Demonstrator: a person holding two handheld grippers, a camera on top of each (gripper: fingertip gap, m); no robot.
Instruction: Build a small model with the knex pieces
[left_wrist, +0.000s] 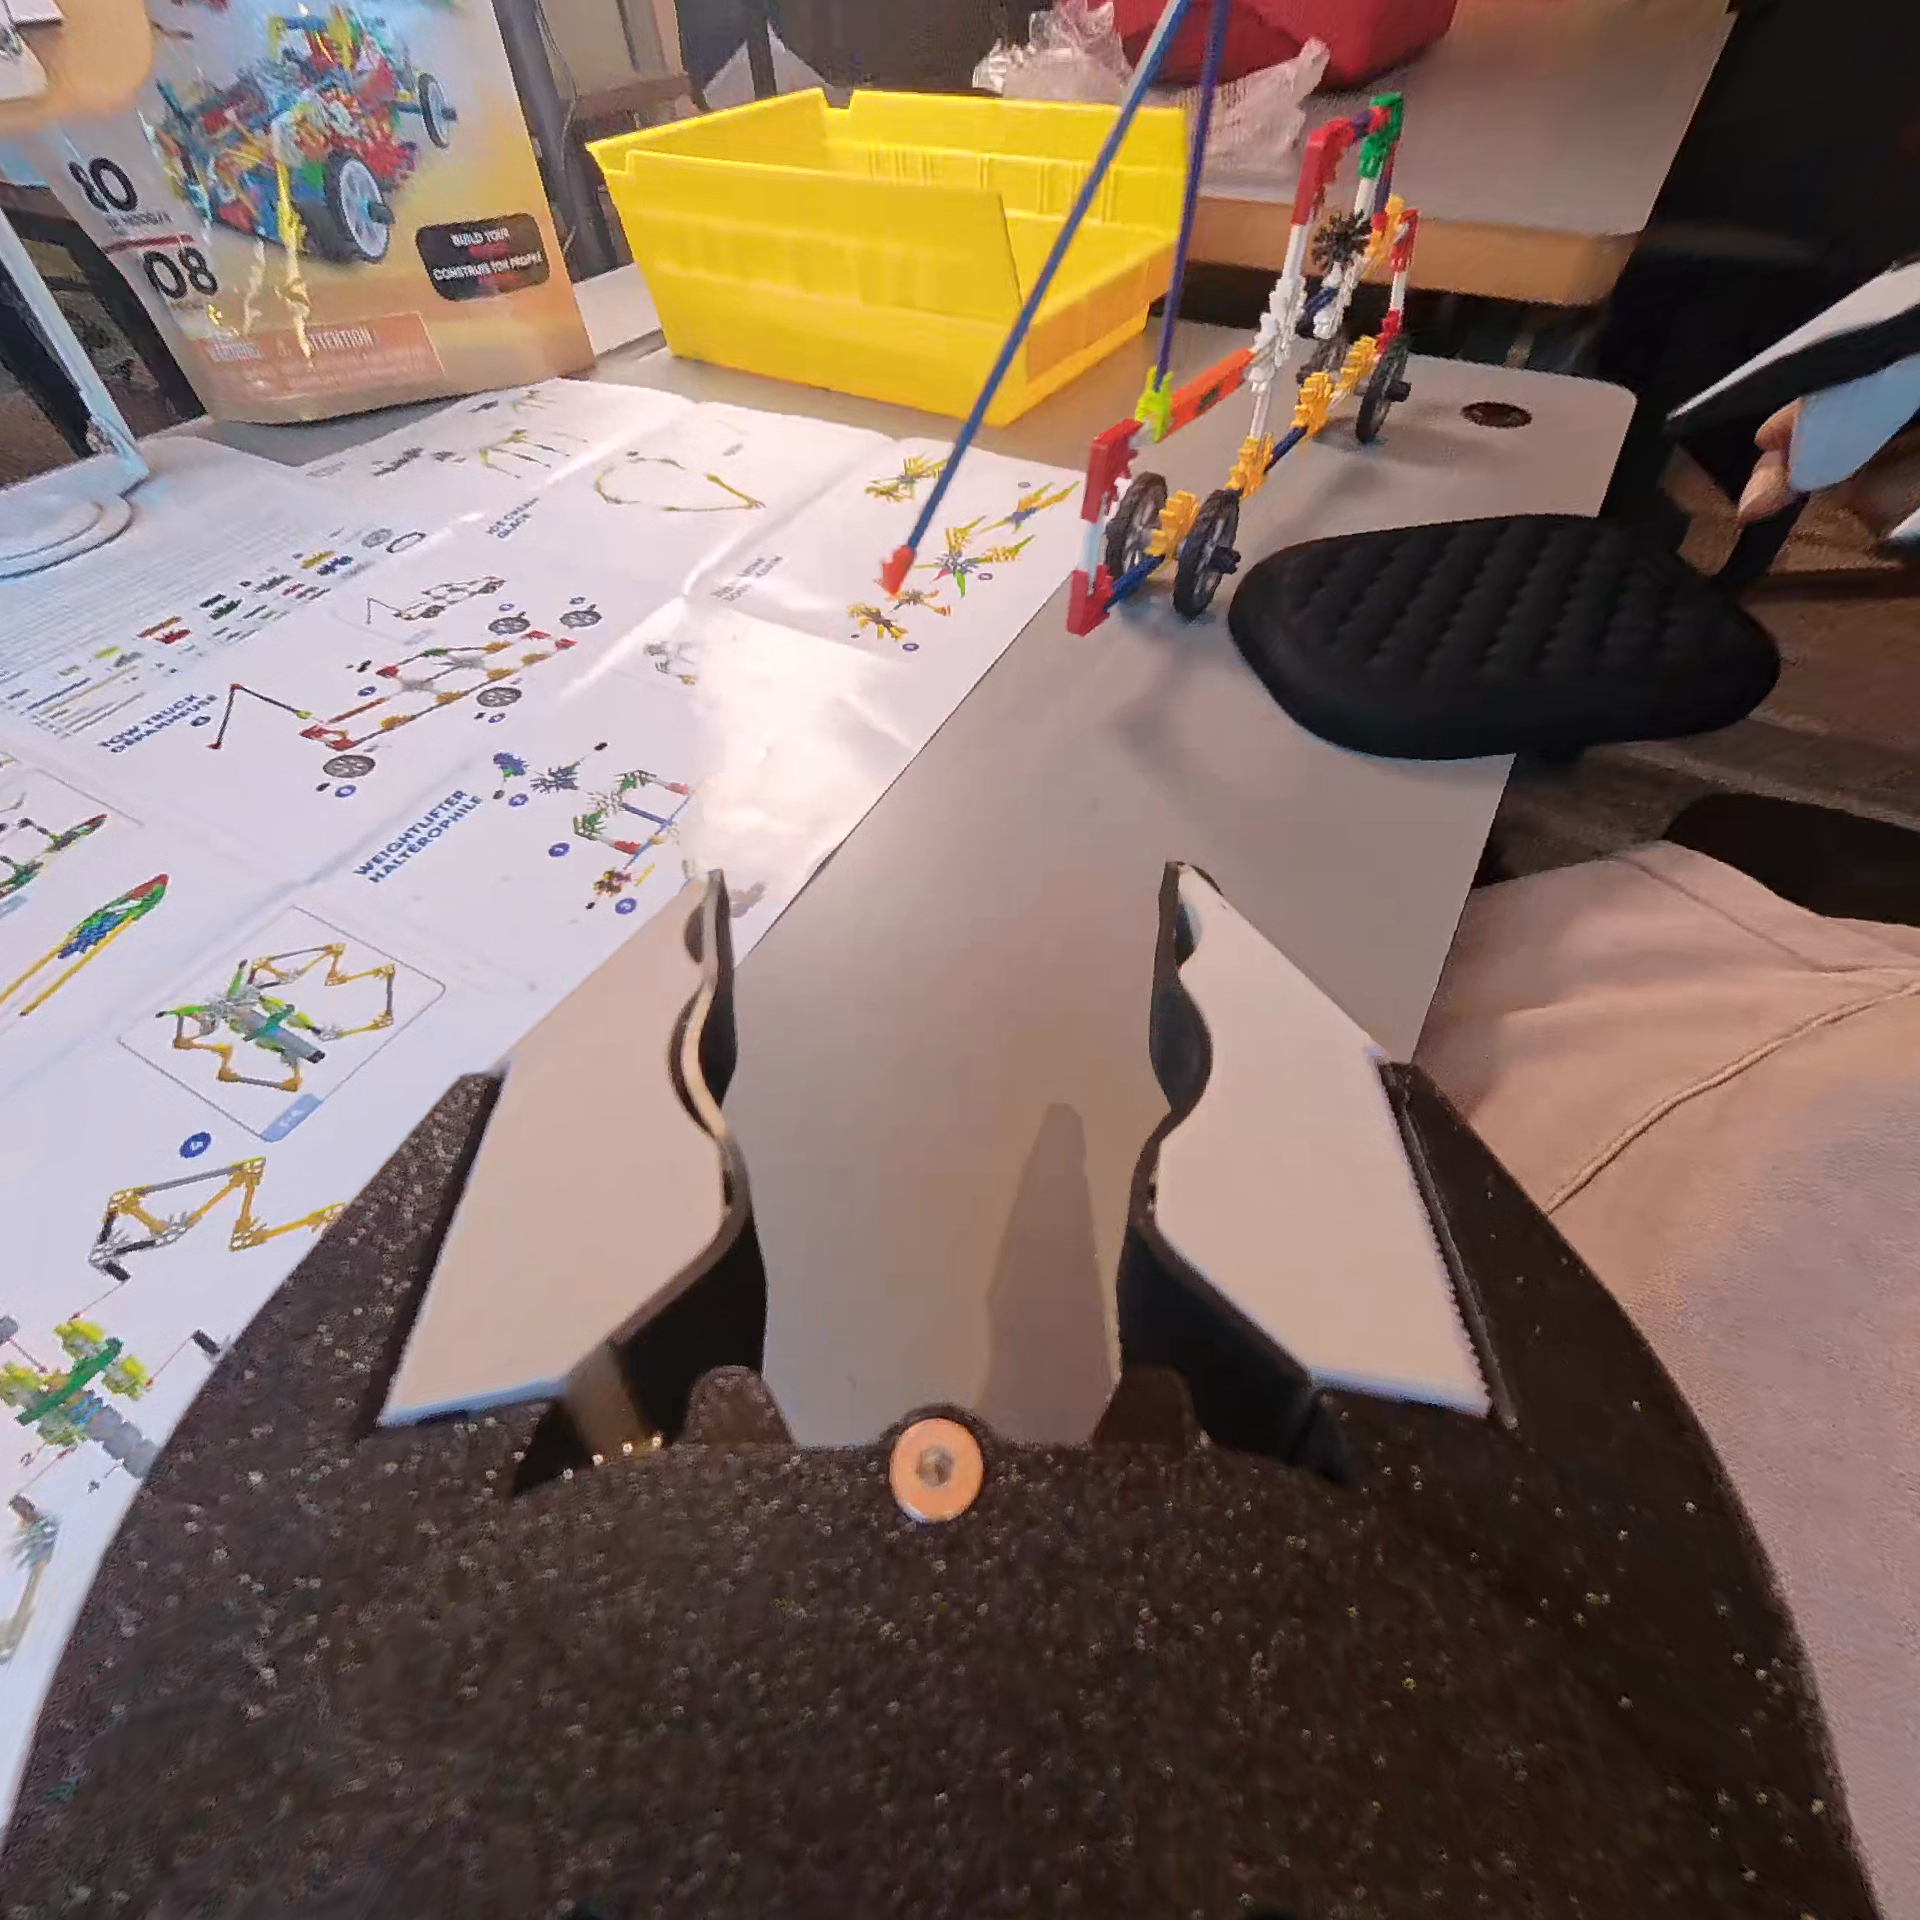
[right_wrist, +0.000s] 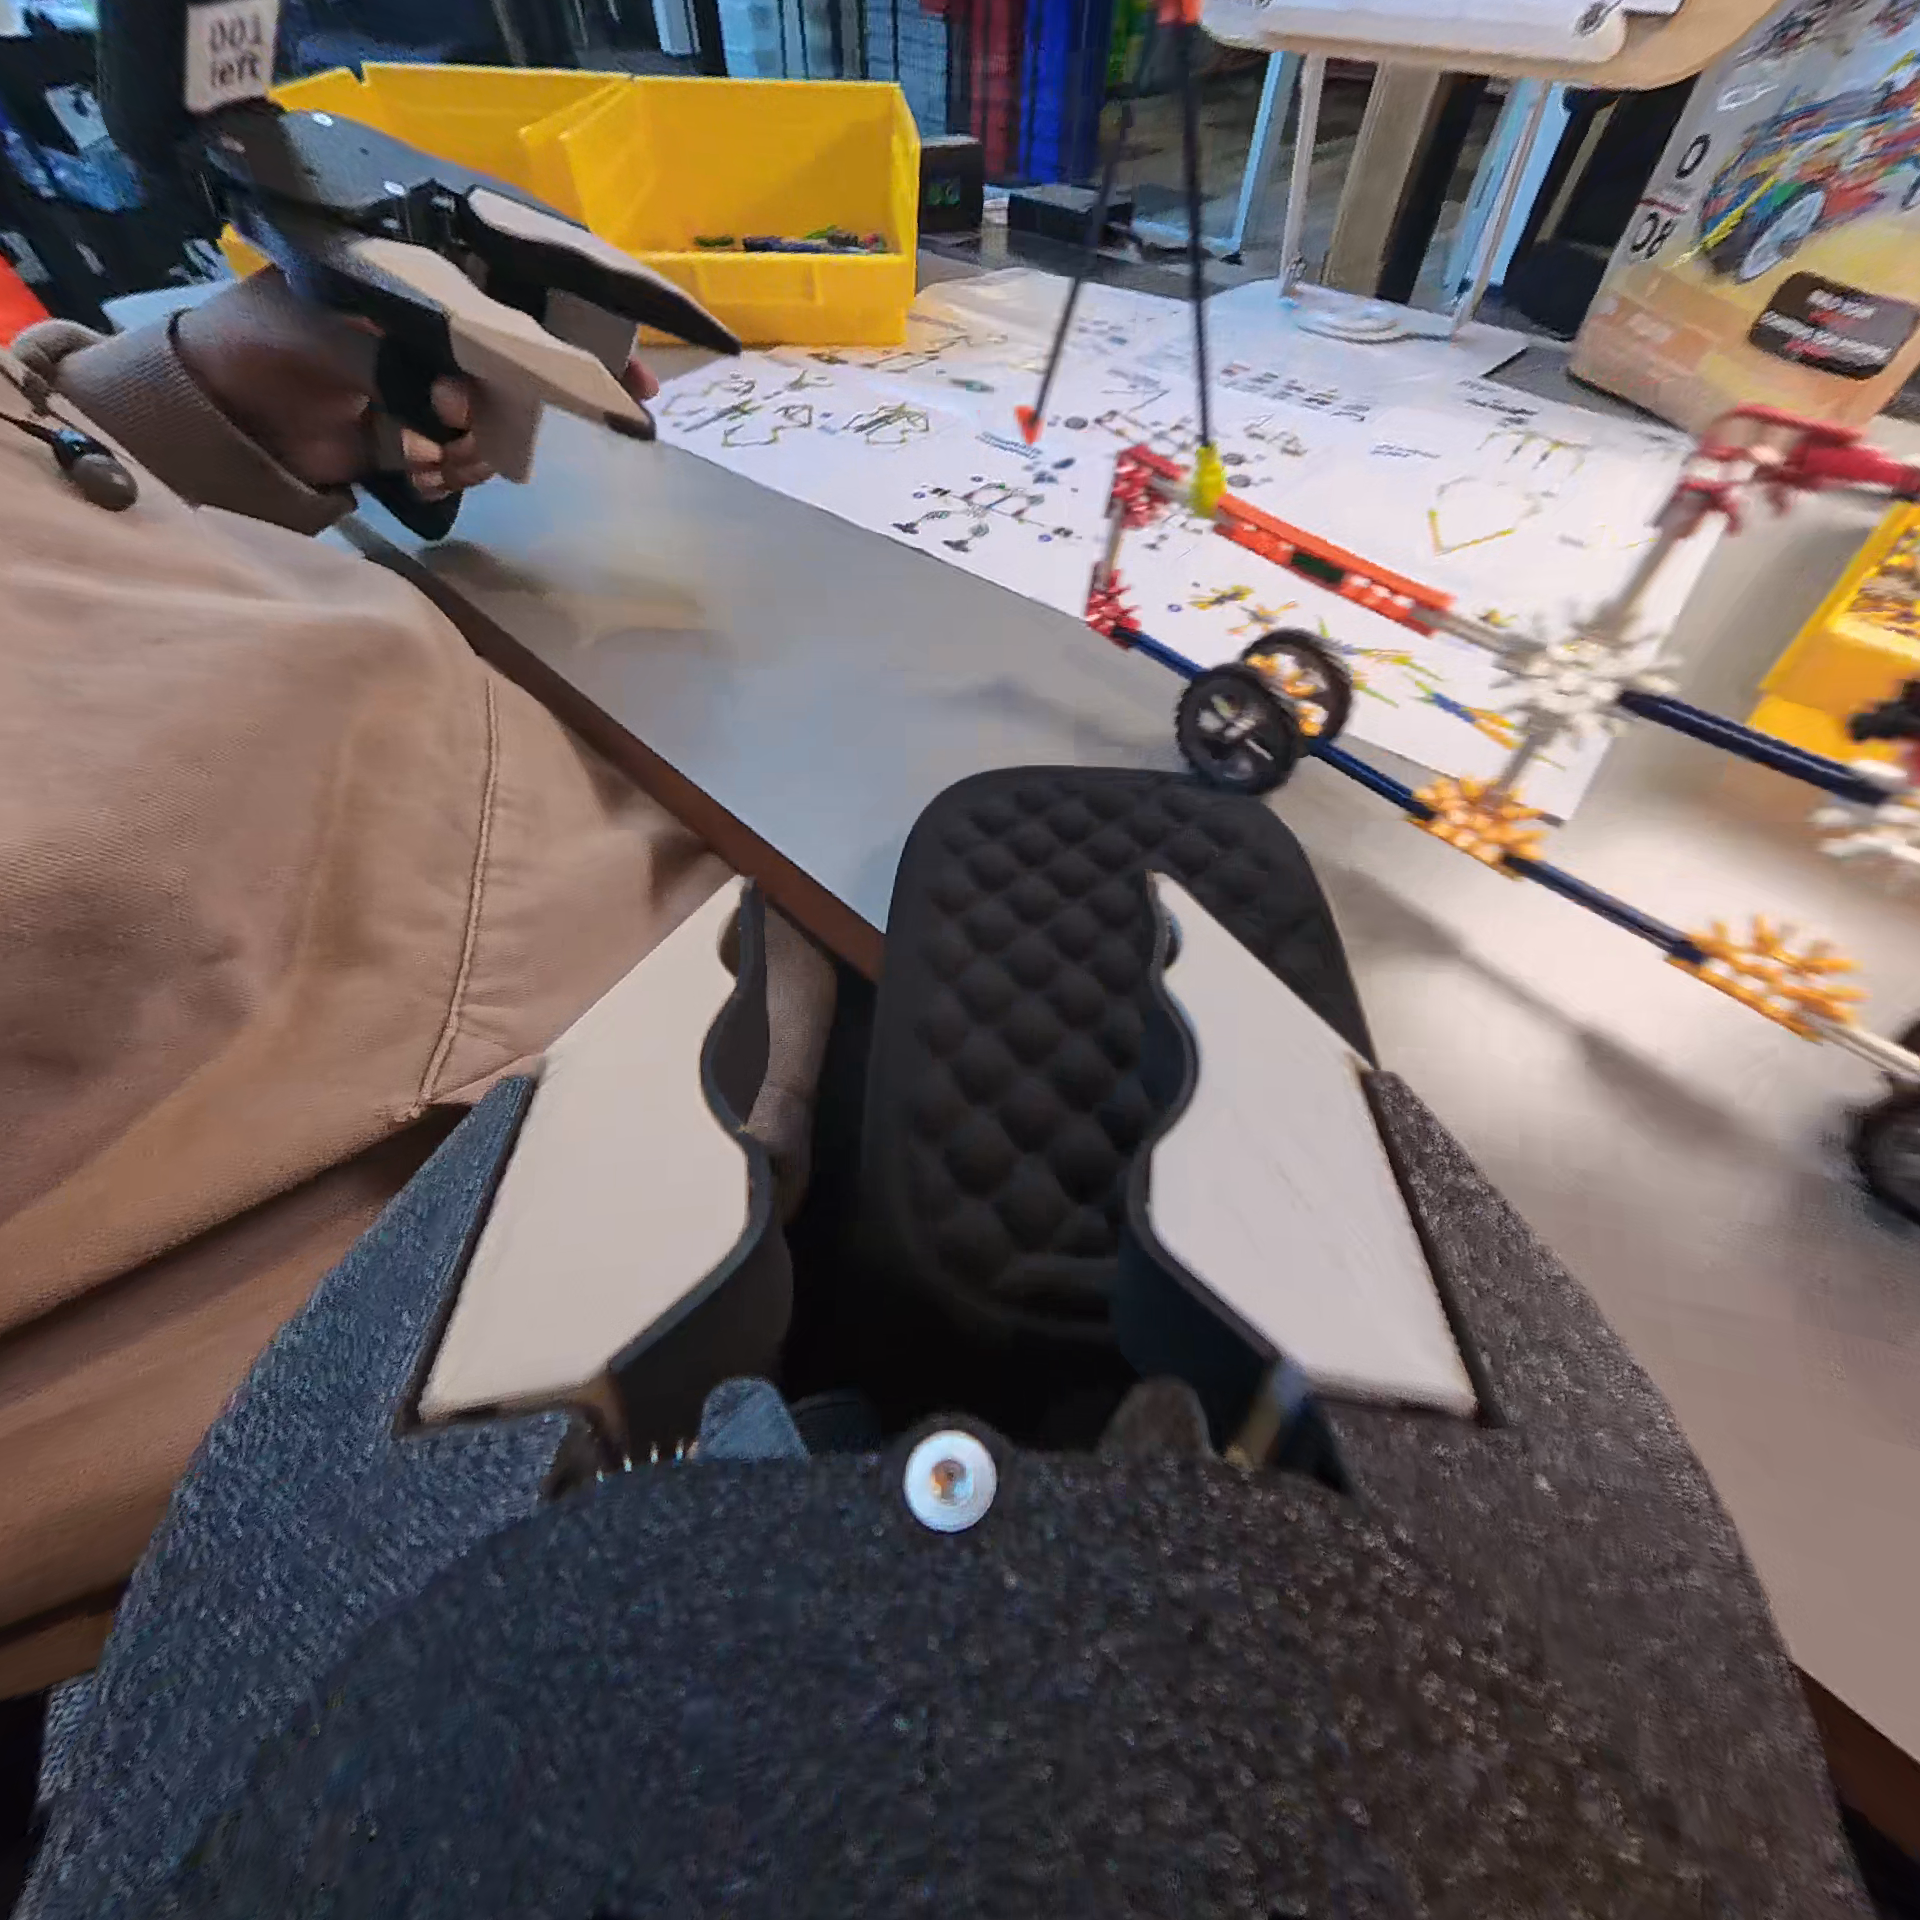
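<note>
1. While both grippers hold nothing, the left gripper (left_wrist: 940, 904) hovers over the bare grey table (left_wrist: 1039, 831), jaws spread.
2. Jaws likewise spread, the right gripper (right_wrist: 951, 914) hangs above the black armrest (right_wrist: 1039, 987).
3. Ahead, well apart from both, stands the toy vehicle (left_wrist: 1247, 416), beside the instruction sheet (left_wrist: 468, 675).

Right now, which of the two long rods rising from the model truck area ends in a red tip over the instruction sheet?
The left blue rod: its red tip sits over the instruction sheet; the other rod joins the model truck by a yellow-green connector.
</note>
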